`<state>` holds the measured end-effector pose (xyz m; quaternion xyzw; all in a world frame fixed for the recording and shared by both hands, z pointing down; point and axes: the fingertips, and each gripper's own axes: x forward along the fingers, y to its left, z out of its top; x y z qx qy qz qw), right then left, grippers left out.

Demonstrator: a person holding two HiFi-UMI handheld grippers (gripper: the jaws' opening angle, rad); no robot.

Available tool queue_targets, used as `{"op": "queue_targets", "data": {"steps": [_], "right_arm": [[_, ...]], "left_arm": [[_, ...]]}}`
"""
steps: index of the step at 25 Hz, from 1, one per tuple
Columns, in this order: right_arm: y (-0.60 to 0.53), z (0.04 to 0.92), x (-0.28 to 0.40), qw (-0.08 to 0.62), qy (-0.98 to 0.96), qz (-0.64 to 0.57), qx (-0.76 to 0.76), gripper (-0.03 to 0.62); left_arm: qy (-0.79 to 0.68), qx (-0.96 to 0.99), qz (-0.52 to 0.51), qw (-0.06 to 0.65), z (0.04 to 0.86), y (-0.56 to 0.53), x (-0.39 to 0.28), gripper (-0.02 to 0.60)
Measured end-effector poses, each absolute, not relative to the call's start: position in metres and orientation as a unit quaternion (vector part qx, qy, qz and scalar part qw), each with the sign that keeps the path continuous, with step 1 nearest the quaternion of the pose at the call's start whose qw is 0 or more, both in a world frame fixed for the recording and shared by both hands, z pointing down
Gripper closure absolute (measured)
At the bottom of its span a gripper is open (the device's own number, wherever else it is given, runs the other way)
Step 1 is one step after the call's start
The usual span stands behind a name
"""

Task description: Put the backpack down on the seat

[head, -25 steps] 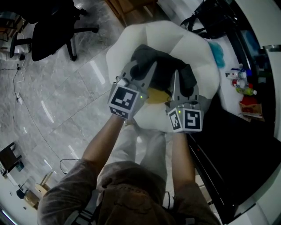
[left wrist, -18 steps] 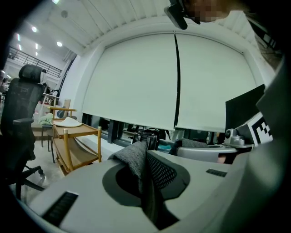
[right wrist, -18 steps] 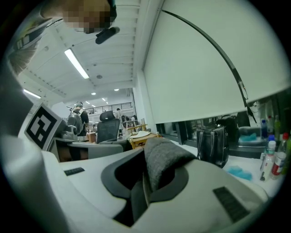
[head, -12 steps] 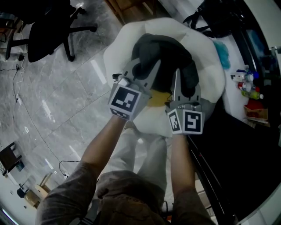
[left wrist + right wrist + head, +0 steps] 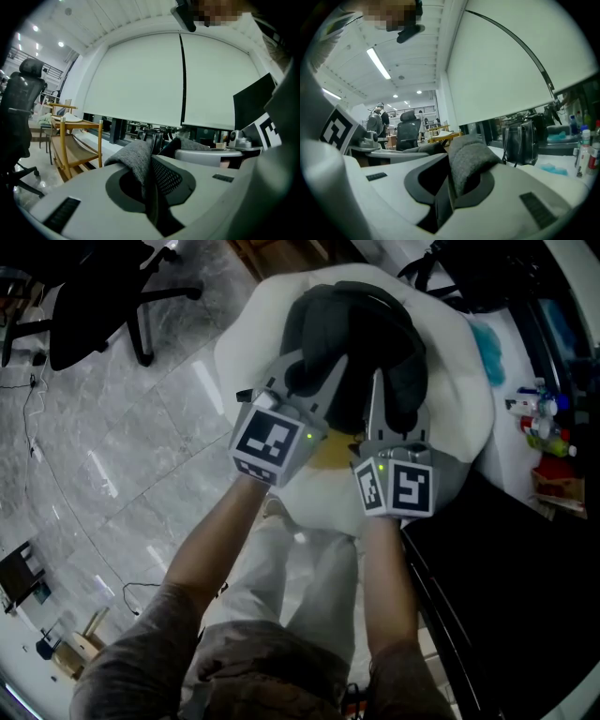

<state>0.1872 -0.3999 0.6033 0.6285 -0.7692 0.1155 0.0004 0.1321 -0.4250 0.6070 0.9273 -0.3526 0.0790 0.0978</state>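
Note:
The dark grey backpack [image 5: 361, 334] hangs over the white cushioned seat [image 5: 248, 343] in the head view. My left gripper [image 5: 317, 385] is shut on a grey woven strap [image 5: 136, 161] of the backpack at its left side. My right gripper [image 5: 379, 395] is shut on another grey strap [image 5: 471, 161] at its right side. In each gripper view the strap is folded and pinched between the jaws, seen at the left gripper [image 5: 151, 190] and the right gripper [image 5: 449, 187]. A yellow patch [image 5: 328, 452] shows under the backpack, between the two grippers. Whether the backpack's bottom touches the seat is hidden.
A black office chair [image 5: 94, 296] stands on the marble floor at the upper left. To the right runs a white counter with bottles [image 5: 542, 418], a teal cloth [image 5: 487, 341] and a black bag [image 5: 522, 140]. A wooden trolley [image 5: 70, 140] stands to the left.
Both grippers and the backpack have shifted a little farther over the seat, toward the top of the head view. Both grips have stayed the same.

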Motion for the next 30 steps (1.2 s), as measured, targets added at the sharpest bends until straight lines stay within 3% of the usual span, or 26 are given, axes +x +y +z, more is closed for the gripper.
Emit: {"op": "queue_targets", "data": {"steps": [15, 24, 30], "right_arm": [[-0.414, 0.672, 0.186, 0.038, -0.762, 0.136, 0.633, 0.546], [-0.406, 0.692, 0.193, 0.053, -0.731, 0.173, 0.658, 0.371], [-0.399, 0.703, 0.200, 0.062, -0.706, 0.185, 0.681, 0.279]], "left_arm": [[-0.357, 0.921, 0.090, 0.124, 0.675, -0.436, 0.142, 0.523], [-0.379, 0.908, 0.107, 0.144, 0.689, -0.438, 0.134, 0.423], [-0.412, 0.890, 0.126, 0.151, 0.703, -0.438, 0.124, 0.300]]}}
